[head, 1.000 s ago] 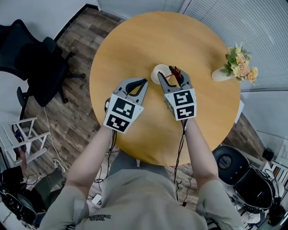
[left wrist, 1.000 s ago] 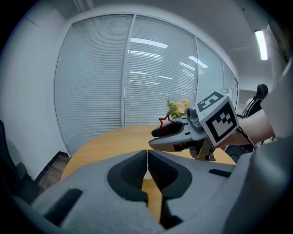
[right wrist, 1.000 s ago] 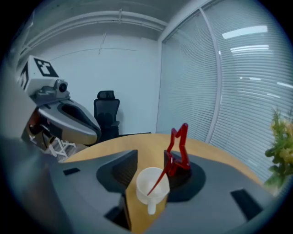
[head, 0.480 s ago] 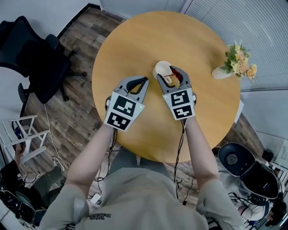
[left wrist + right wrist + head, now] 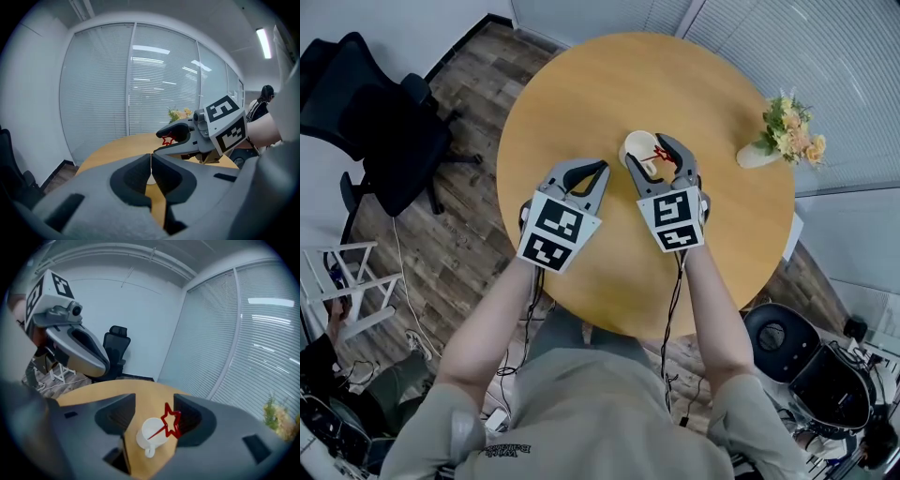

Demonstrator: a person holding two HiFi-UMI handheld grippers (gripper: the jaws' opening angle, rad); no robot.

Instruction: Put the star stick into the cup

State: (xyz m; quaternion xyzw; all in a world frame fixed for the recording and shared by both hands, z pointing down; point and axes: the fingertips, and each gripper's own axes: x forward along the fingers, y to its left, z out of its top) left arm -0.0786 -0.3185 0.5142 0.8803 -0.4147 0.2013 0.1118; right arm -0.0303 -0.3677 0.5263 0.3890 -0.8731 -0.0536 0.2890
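A white cup point(image 5: 634, 148) with a handle stands near the middle of the round wooden table point(image 5: 581, 84). The red star stick point(image 5: 659, 153) leans in it, thin end inside the cup point(image 5: 152, 431) and the star point(image 5: 171, 420) up over the rim. My right gripper point(image 5: 648, 152) straddles the cup from the near side. Its jaws are opening, and the star sits between them close to the right-hand pad, with a wide gap on the other side. My left gripper point(image 5: 592, 174) hovers to the cup's left, shut and empty, its tips point(image 5: 151, 157) touching.
A small vase of flowers point(image 5: 787, 136) stands at the table's right edge. A black office chair point(image 5: 370, 122) is on the floor to the left and a dark round bin point(image 5: 778, 342) at the lower right. A person point(image 5: 265, 101) shows far off in the left gripper view.
The right gripper's jaws have spread wider around the star stick, which now leans in the cup. The left gripper has stayed put.
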